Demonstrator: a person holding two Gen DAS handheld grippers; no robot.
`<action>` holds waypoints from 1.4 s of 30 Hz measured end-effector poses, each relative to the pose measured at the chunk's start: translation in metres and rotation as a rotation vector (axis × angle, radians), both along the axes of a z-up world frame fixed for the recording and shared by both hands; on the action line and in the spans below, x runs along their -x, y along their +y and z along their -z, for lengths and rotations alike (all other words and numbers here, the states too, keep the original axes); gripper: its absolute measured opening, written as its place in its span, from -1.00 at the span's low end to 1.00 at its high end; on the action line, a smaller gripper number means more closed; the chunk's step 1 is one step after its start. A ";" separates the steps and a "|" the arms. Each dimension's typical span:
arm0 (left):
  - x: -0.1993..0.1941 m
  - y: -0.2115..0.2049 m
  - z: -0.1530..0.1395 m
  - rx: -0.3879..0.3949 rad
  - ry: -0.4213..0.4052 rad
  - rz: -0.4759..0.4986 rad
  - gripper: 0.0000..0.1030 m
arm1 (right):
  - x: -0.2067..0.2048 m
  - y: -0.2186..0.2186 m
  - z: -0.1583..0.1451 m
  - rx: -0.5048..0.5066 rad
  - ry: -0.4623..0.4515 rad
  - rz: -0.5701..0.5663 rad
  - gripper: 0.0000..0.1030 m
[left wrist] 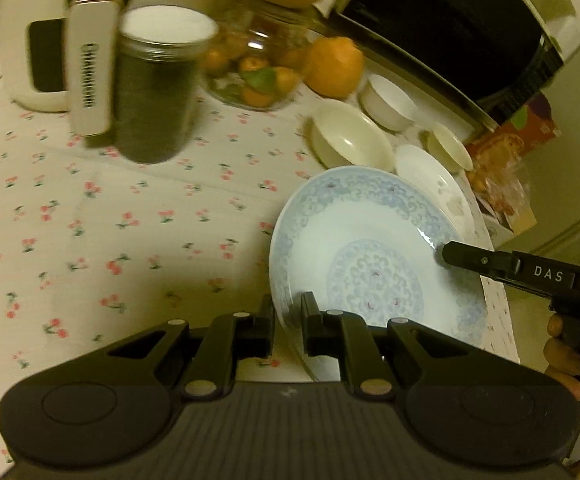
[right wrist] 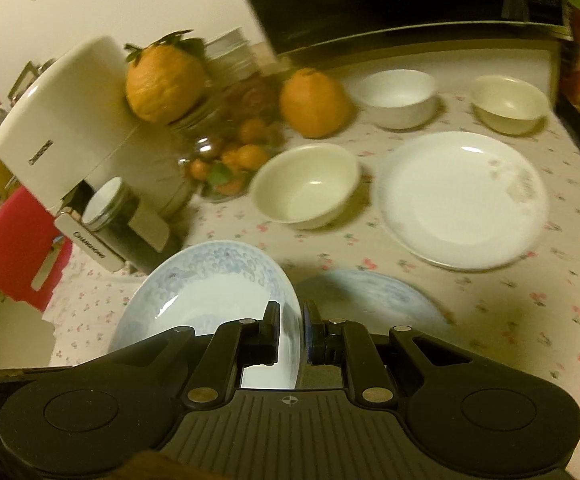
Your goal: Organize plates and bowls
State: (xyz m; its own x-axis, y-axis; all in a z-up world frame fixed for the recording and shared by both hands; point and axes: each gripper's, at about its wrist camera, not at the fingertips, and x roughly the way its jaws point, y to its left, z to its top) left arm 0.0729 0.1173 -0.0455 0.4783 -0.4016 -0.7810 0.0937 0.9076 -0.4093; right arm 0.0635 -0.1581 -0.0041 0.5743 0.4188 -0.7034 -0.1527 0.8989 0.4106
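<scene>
A blue-patterned plate (left wrist: 370,256) is held tilted above the table. My left gripper (left wrist: 290,320) is shut on its near rim. My right gripper (right wrist: 292,332) is shut on the plate's (right wrist: 210,288) opposite rim; its finger (left wrist: 478,260) shows at the right in the left wrist view. A second blue-patterned plate (right wrist: 370,296) lies flat on the cloth under it. A white plate (right wrist: 462,200) (left wrist: 430,180) lies further back. A cream bowl (right wrist: 306,188) (left wrist: 350,136), a white bowl (right wrist: 398,96) (left wrist: 386,100) and another cream bowl (right wrist: 506,104) (left wrist: 450,148) stand upright beyond.
A floral tablecloth (left wrist: 110,240) covers the table. A dark jar with a white lid (left wrist: 158,84), a white appliance (left wrist: 50,32), a glass bowl of small oranges (left wrist: 254,68), large oranges (left wrist: 334,68) and a black microwave (left wrist: 450,24) stand at the back. A red stool (right wrist: 18,248) is beside the table.
</scene>
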 end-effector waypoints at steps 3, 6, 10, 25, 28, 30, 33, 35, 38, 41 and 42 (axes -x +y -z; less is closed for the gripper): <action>-0.004 -0.015 0.003 -0.012 0.003 0.025 -0.78 | 0.006 -0.015 0.004 -0.005 0.012 0.038 -0.75; -0.007 -0.027 0.008 -0.021 0.010 0.044 -0.78 | 0.009 -0.030 0.011 -0.027 0.032 0.077 -0.75; -0.007 -0.038 0.011 -0.037 0.010 0.062 -0.77 | 0.008 -0.039 0.014 -0.026 0.041 0.106 -0.75; -0.010 -0.063 0.017 -0.137 -0.018 0.110 -0.75 | 0.006 -0.046 0.033 0.021 0.106 0.111 -0.75; -0.010 -0.066 0.018 -0.153 -0.024 0.120 -0.75 | 0.005 -0.047 0.035 0.029 0.112 0.114 -0.74; -0.010 -0.069 0.018 -0.162 -0.027 0.124 -0.75 | 0.005 -0.048 0.037 0.035 0.116 0.117 -0.74; -0.010 -0.071 0.018 -0.167 -0.027 0.128 -0.75 | 0.004 -0.048 0.038 0.041 0.120 0.121 -0.75; -0.010 -0.072 0.019 -0.169 -0.026 0.131 -0.75 | 0.003 -0.049 0.038 0.045 0.122 0.124 -0.74; -0.011 -0.074 0.021 -0.169 -0.021 0.137 -0.74 | 0.003 -0.050 0.039 0.053 0.123 0.129 -0.74; -0.011 -0.076 0.023 -0.176 -0.019 0.143 -0.73 | 0.003 -0.051 0.039 0.062 0.124 0.132 -0.74; -0.011 -0.077 0.023 -0.182 -0.022 0.144 -0.72 | 0.003 -0.051 0.039 0.061 0.124 0.132 -0.74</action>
State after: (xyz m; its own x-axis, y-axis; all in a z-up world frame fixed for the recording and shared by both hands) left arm 0.0839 0.0401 -0.0684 0.4438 -0.3203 -0.8369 0.2349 0.9429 -0.2363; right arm 0.0604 -0.2090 -0.0434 0.5287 0.3002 -0.7939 0.0165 0.9316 0.3632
